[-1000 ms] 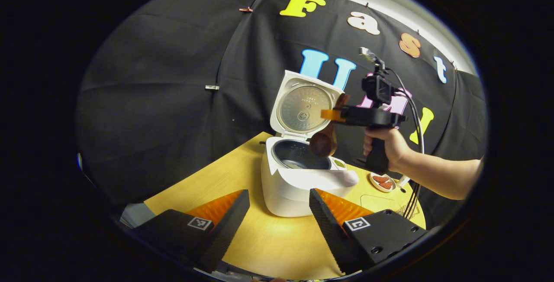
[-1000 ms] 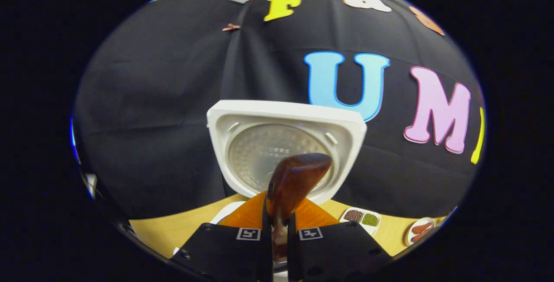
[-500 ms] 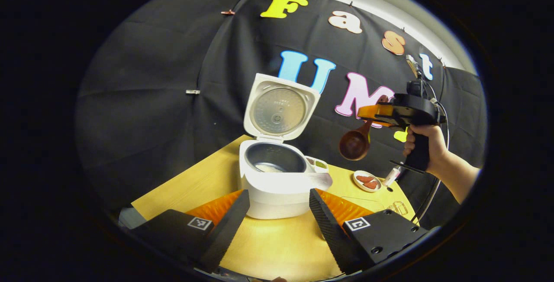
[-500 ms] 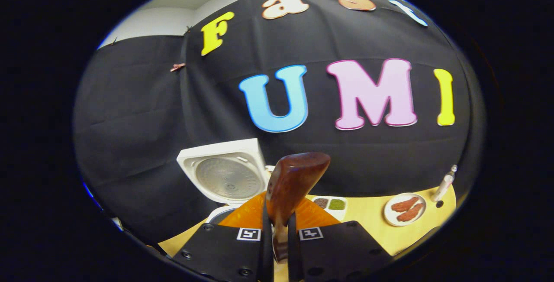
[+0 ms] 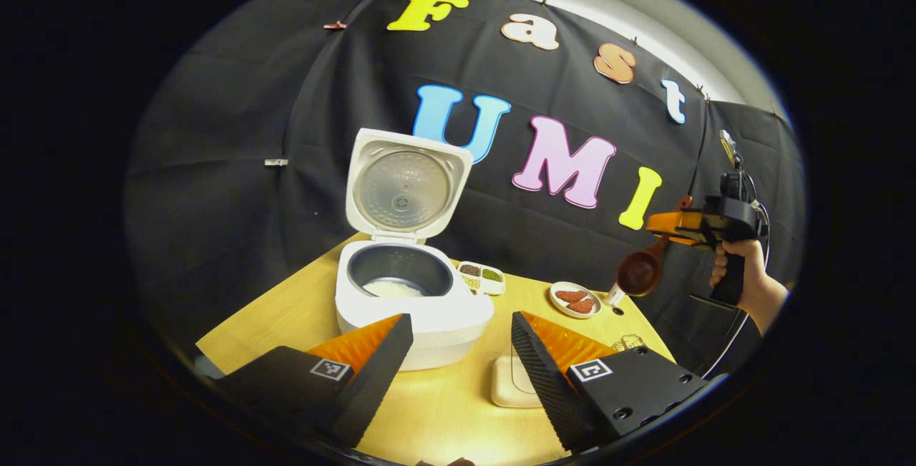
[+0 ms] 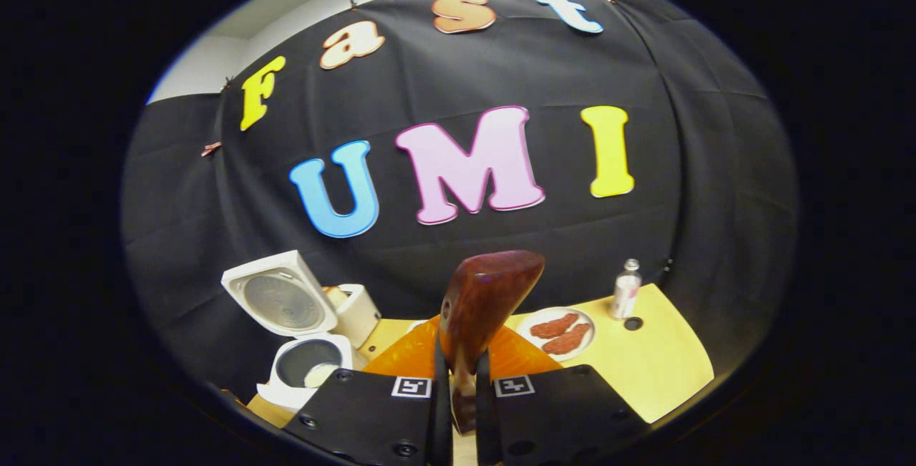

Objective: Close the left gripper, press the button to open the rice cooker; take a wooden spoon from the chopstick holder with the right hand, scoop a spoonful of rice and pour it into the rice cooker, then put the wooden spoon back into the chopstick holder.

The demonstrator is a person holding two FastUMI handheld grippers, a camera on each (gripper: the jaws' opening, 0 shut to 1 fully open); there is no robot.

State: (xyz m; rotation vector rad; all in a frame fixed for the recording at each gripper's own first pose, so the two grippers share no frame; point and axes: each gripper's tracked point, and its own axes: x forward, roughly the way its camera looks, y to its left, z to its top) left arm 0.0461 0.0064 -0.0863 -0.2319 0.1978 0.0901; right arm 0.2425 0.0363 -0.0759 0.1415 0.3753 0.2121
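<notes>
- Left claw (image 5: 461,351) sits at the bottom of the left gripper view, fingers spread wide apart with nothing between them.
- Through that gap stands the cooker (image 5: 408,308) at centre-left on the counter (image 5: 286,316), lid (image 5: 404,183) swung up and upright behind the pot.
- Rice (image 5: 390,288) lies as a pale patch in the bottom of the dark pot.
- Right claw (image 6: 458,380), at the bottom centre of the right gripper view, is clenched on the spoon (image 6: 483,308); the handle runs down between the fingers and the bowl stands up above them.
- In the left gripper view the right claw (image 5: 662,224) shows at the right edge, held by a hand (image 5: 737,269), with the spoon (image 5: 639,269) hanging bowl-down below it, in the air and well apart from the cooker.
- A divided dish (image 5: 481,276) of grains sits just right of the cooker; a plate (image 5: 575,299) with reddish pieces lies further right.
- A small bottle (image 6: 627,288) stands near the far right of the counter in the right gripper view, beside the plate (image 6: 562,330).
- A pale square tray (image 5: 512,384) lies at the lower centre, partly behind the left claw's finger.
</notes>
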